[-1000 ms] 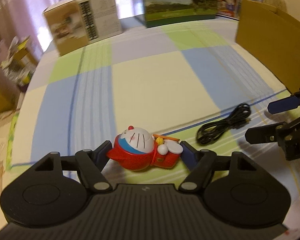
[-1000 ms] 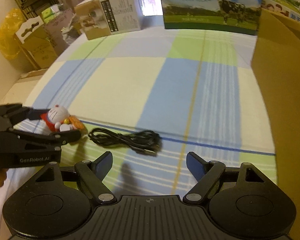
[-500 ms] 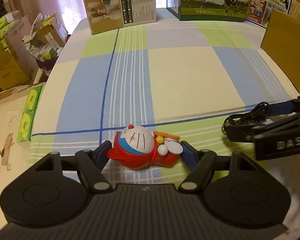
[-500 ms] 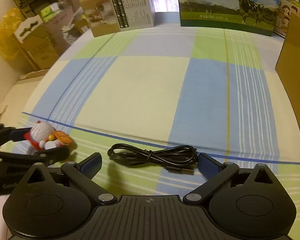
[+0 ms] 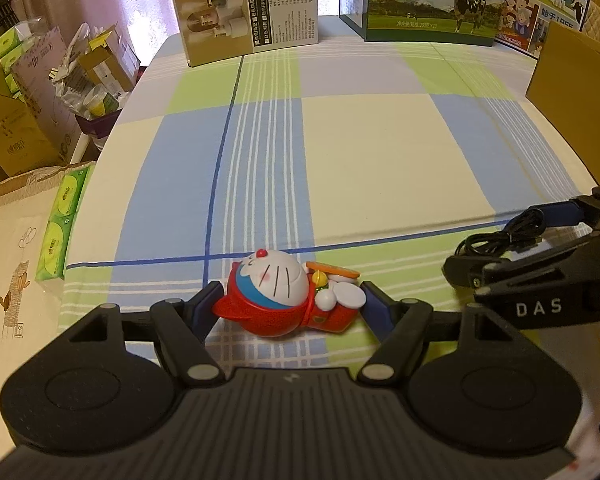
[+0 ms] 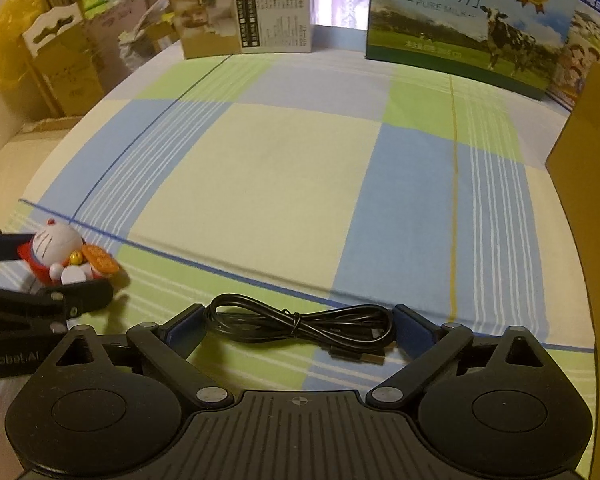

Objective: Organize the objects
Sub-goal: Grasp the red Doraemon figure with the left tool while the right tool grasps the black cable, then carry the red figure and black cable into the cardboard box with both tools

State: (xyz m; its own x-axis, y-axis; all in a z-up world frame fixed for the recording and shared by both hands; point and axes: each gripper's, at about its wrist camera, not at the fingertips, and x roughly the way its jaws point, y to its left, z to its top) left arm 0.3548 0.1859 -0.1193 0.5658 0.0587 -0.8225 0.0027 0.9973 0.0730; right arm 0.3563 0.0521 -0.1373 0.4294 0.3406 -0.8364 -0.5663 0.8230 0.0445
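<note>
Spread across the work surface is a checked cloth (image 5: 360, 152) in pale yellow, blue and green squares, with a tan printed carton (image 5: 246, 8) and a green milk box showing a cow (image 5: 432, 4) standing along its far edge and a plain brown cardboard box (image 6: 592, 208) at the right side. Cluttered cardboard boxes and bags (image 5: 40, 92) sit off the cloth to the left. Near the front edge, the left gripper (image 5: 288, 306) is clenched on a red and white plastic cat figurine (image 5: 288, 298), which lies on its side between the blue-padded fingers, both pads touching it. Just to the right of it, the right gripper (image 6: 298, 326) is spread wide around a coiled black cable (image 6: 300, 324) that lies flat on the cloth; the fingers stand at either end of the bundle, close to its loops, without squeezing it. A metal plug end of the cable points toward the right finger.
</note>
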